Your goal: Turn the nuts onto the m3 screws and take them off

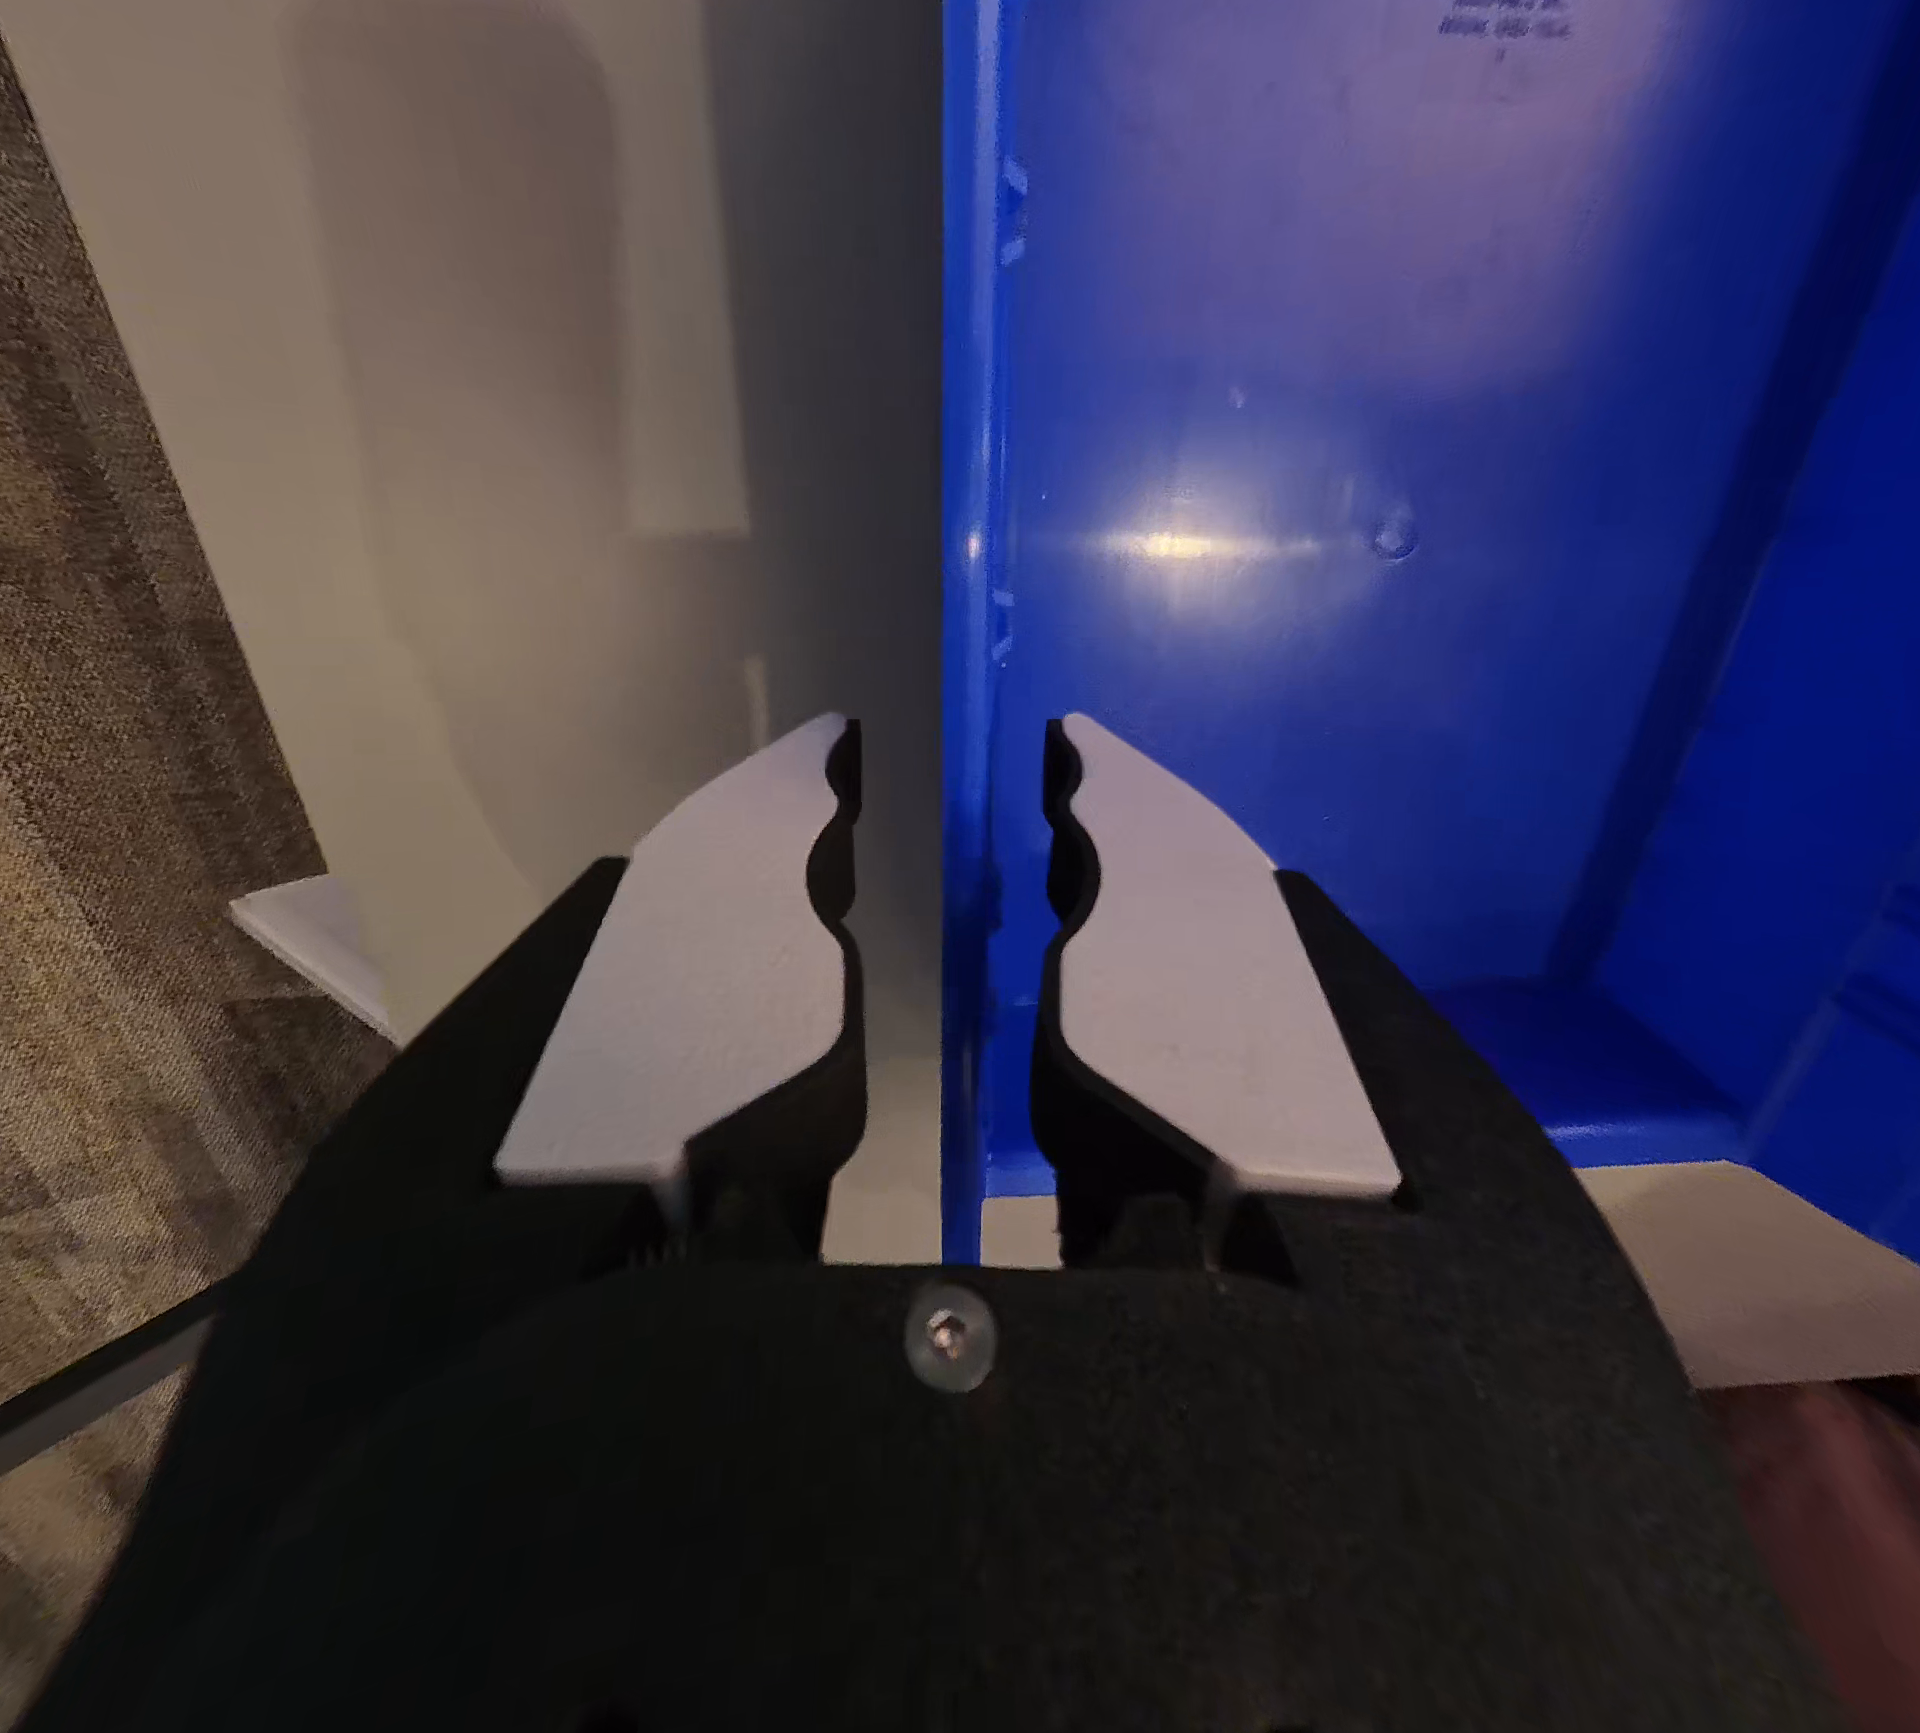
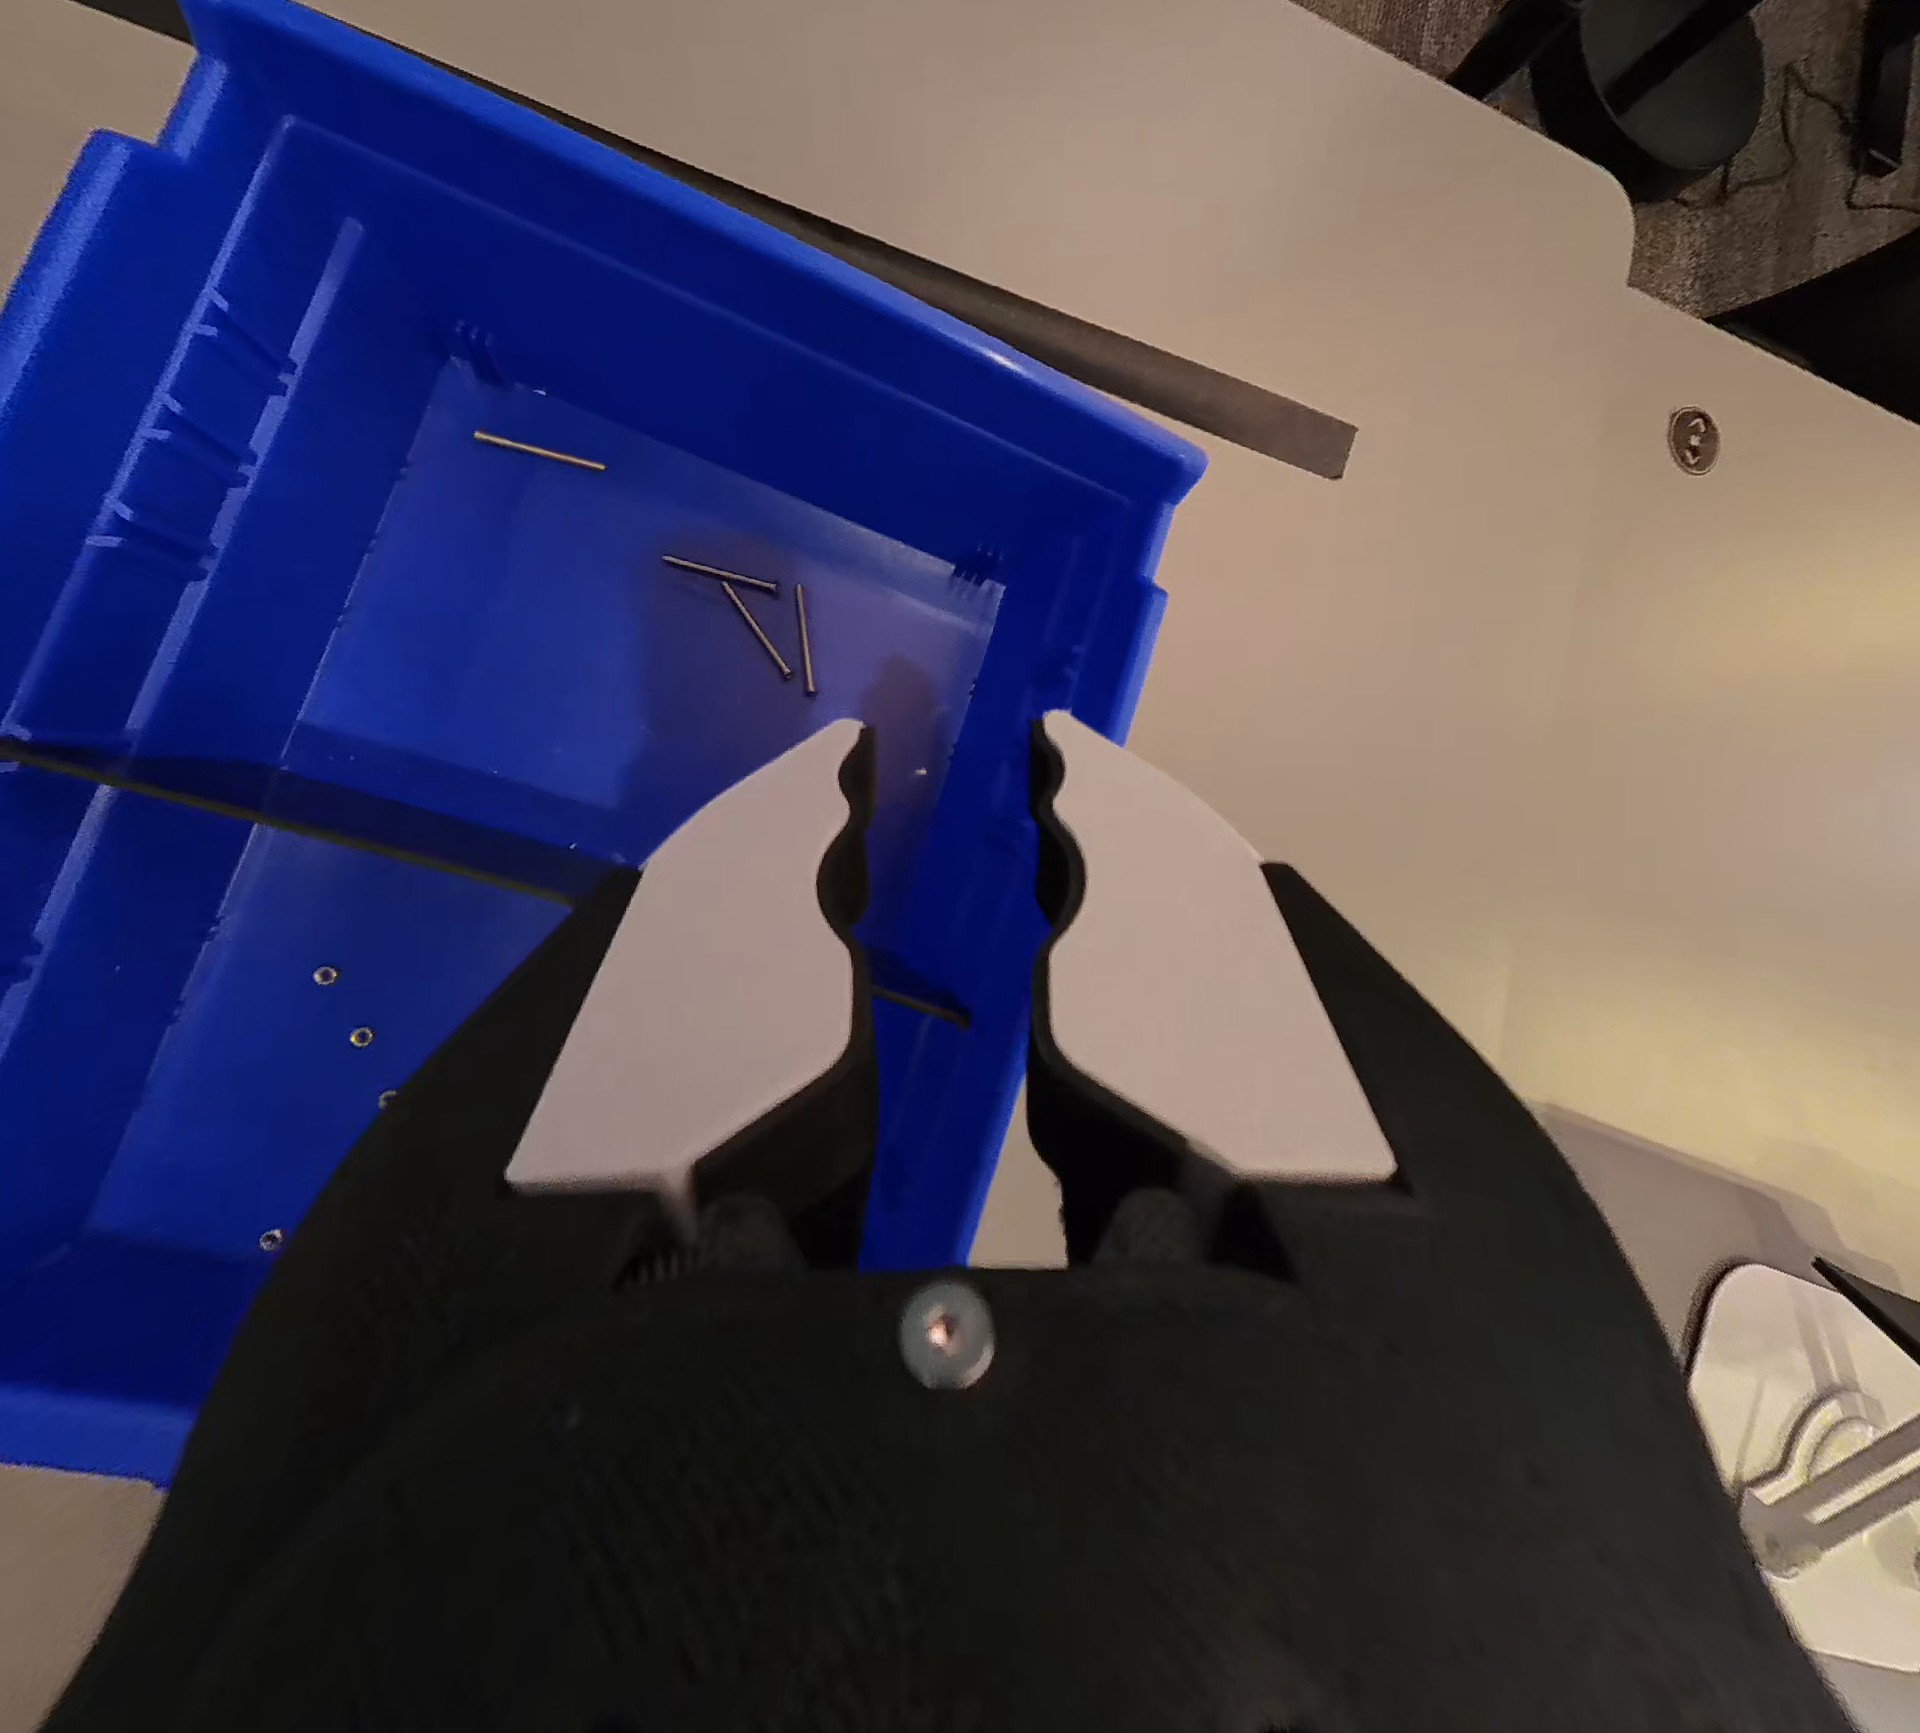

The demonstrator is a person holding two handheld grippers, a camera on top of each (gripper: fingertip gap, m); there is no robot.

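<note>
A blue plastic bin point(image 2: 644, 301) sits on a pale table point(image 2: 1455, 644). A thin black divider point(image 2: 312, 795) splits it in two. The far compartment holds several long thin screws point(image 2: 758, 634), one apart point(image 2: 538, 450). The near compartment holds small nuts point(image 2: 324, 975). My right gripper point(image 2: 951, 727) is open and empty, over the bin's right wall. In the left wrist view my left gripper point(image 1: 951, 727) is open and empty, straddling the bin's left wall point(image 1: 971, 540); the bin floor point(image 1: 1351, 281) there shows no parts.
The table's left edge and carpet point(image 1: 94, 644) lie to the left in the left wrist view. In the right wrist view a black strip point(image 2: 1195, 405) and a round metal fitting point(image 2: 1691, 440) sit on the table; white and grey gear point(image 2: 1818, 1434) lies at lower right; chair bases point(image 2: 1662, 83) stand beyond. About 80 cm separates my left fingertips from my right.
</note>
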